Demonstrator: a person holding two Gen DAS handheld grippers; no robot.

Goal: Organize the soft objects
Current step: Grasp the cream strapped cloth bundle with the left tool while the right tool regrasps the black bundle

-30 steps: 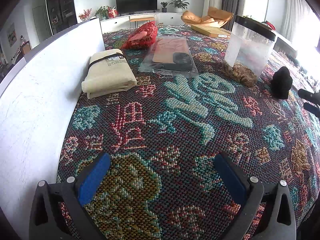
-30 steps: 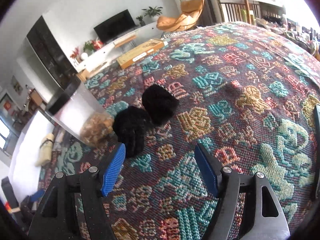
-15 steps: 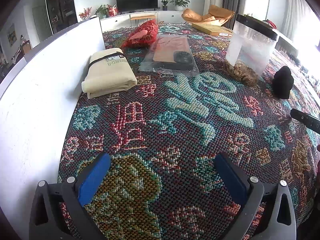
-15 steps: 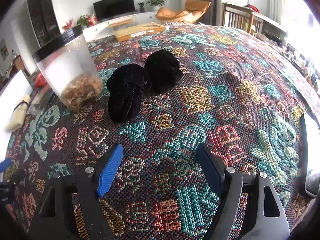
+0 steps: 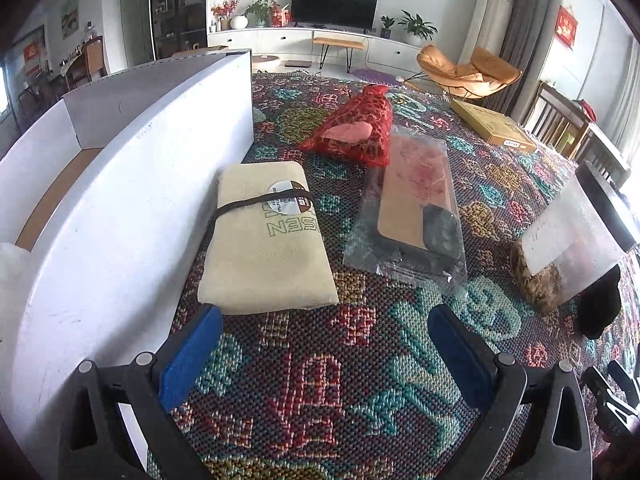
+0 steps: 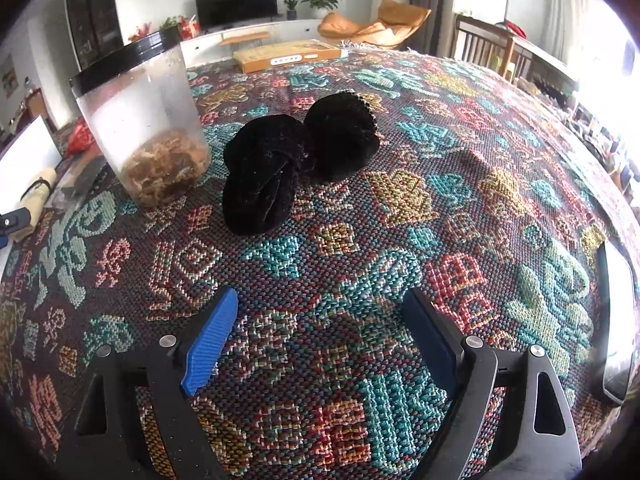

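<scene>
A folded cream cloth [image 5: 266, 240] bound with a dark band lies on the patterned table cover beside the white box wall [image 5: 132, 184]. My left gripper [image 5: 324, 316] hangs open just short of its near edge, nothing between the pads. A red mesh pouch [image 5: 356, 132] and a clear-wrapped flat pack [image 5: 412, 208] lie further back. In the right wrist view two black velvet bundles [image 6: 296, 160] sit side by side. My right gripper [image 6: 320, 308] stands a little before them; its jaws are opening and hold nothing.
A clear jar with a black lid [image 6: 148, 120] and brown contents stands left of the black bundles. A flat cardboard box [image 6: 288, 56] lies at the far edge. A phone [image 6: 618, 320] rests at the right. The white box's open inside [image 5: 52, 184] lies at the left.
My left gripper moved forward and left, up close to the cream cloth and box wall. My right gripper drew nearer the black bundles, levelled out, and its jaws spread wider.
</scene>
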